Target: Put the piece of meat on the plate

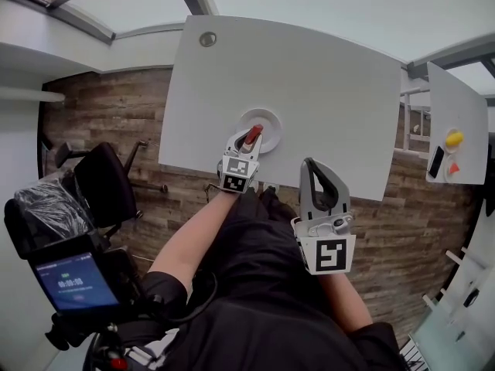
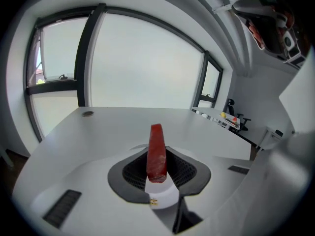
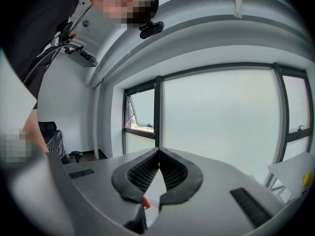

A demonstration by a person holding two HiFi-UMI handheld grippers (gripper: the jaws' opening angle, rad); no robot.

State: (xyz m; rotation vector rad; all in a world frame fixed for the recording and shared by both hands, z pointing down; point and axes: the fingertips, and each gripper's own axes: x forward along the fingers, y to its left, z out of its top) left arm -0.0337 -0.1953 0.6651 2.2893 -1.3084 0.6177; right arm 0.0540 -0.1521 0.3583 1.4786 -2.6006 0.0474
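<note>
The left tongs point(image 1: 246, 142) clamp the piece of meat point(image 2: 156, 154) upright over the plate point(image 1: 272, 117) on the tabletop point(image 1: 317, 68), seemingly to lower it, while the right tongs point(image 3: 158, 154), closed and empty, hang aside.

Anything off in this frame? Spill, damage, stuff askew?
Nothing stands out. The left gripper holds the piece of meat cleanly between its pads, over the white plate, which sits flat on the table. No spill or damage shows. The right gripper is shut and empty, near the table's front edge.
</note>
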